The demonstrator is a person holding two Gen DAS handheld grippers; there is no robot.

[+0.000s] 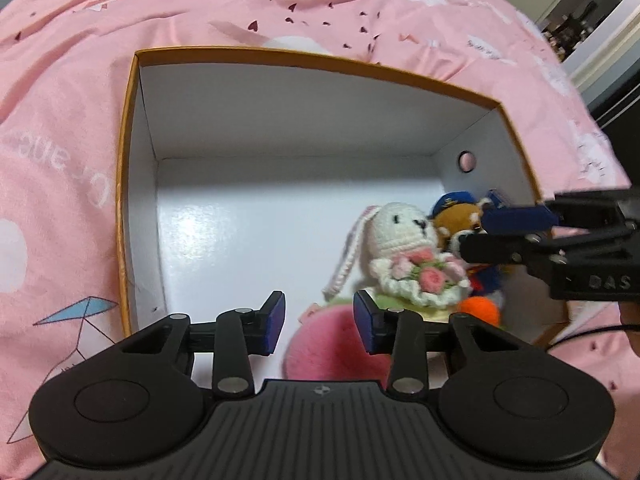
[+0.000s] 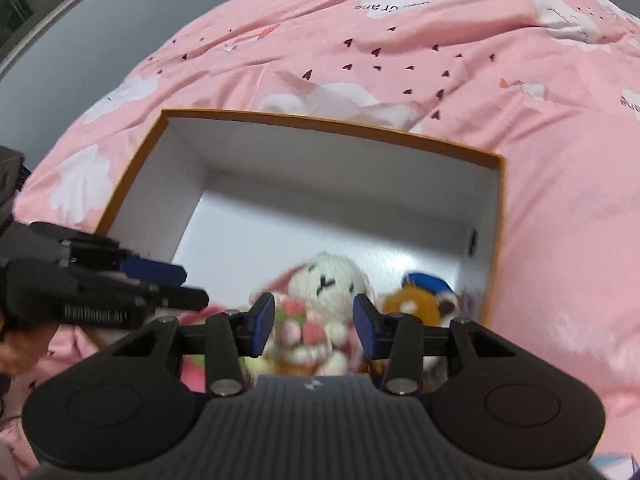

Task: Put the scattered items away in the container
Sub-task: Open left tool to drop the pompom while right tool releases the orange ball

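We hover over the box [image 1: 132,184] on the pink bed [image 1: 68,120], both the left gripper [image 1: 319,320] and right gripper [image 2: 314,325] half spread and pinching nothing. Inside sit a crocheted rabbit [image 1: 404,236], a capped bear [image 1: 454,220] and a pink plush ball [image 1: 332,344]. They look light, soft and squashy; we'd pinch the rabbit's firm body, not its floppy ear.

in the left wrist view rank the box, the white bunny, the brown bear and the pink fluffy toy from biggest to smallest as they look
1. box, by far
2. white bunny
3. pink fluffy toy, close to the bunny and half hidden by the left gripper, so unsure
4. brown bear, mostly covered by the right gripper
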